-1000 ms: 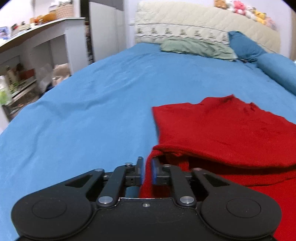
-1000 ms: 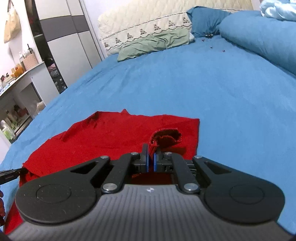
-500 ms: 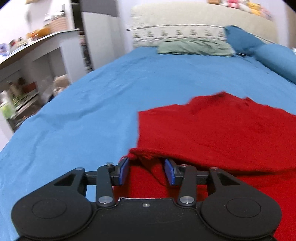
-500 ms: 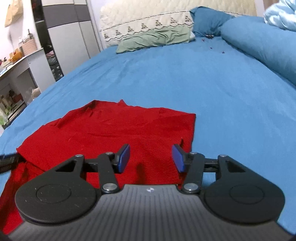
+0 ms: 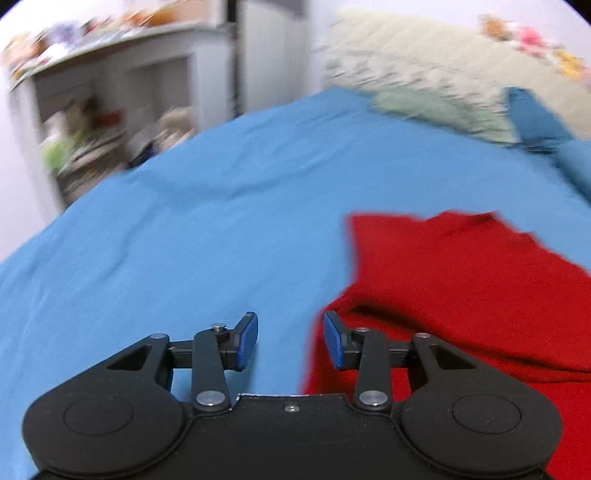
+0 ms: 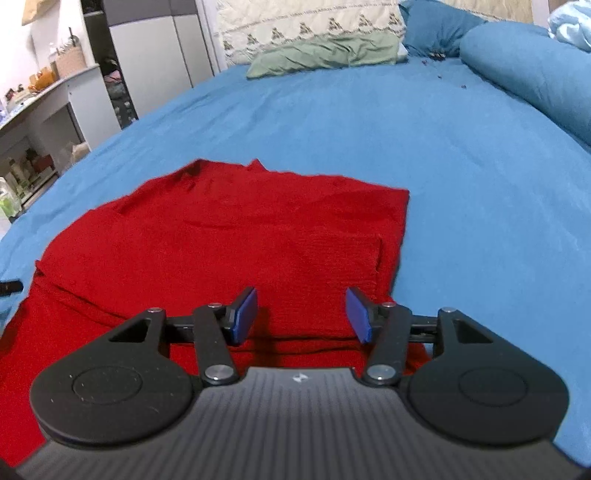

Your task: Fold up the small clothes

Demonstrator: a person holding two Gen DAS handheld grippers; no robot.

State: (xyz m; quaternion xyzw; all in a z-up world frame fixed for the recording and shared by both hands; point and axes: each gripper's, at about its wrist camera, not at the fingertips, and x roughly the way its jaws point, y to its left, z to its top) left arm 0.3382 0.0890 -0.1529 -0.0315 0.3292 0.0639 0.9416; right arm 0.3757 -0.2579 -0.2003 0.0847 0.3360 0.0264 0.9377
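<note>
A red knit garment (image 6: 229, 236) lies flat on the blue bed sheet (image 6: 461, 177), with its near part folded over onto itself. In the left wrist view it (image 5: 461, 280) lies to the right. My left gripper (image 5: 290, 341) is open and empty, over the sheet just left of the garment's left edge. My right gripper (image 6: 301, 314) is open and empty, low over the folded near-right part of the garment.
Pillows (image 6: 325, 55) and a cream headboard (image 6: 295, 26) stand at the far end. A rolled blue duvet (image 6: 528, 70) lies at the far right. A white shelf unit (image 6: 48, 110) and a wardrobe (image 6: 159, 55) stand left of the bed.
Both grippers were shut on the garment's edge, then opened and let it go. The left gripper has since swung left, off the garment; the right has opened wider.
</note>
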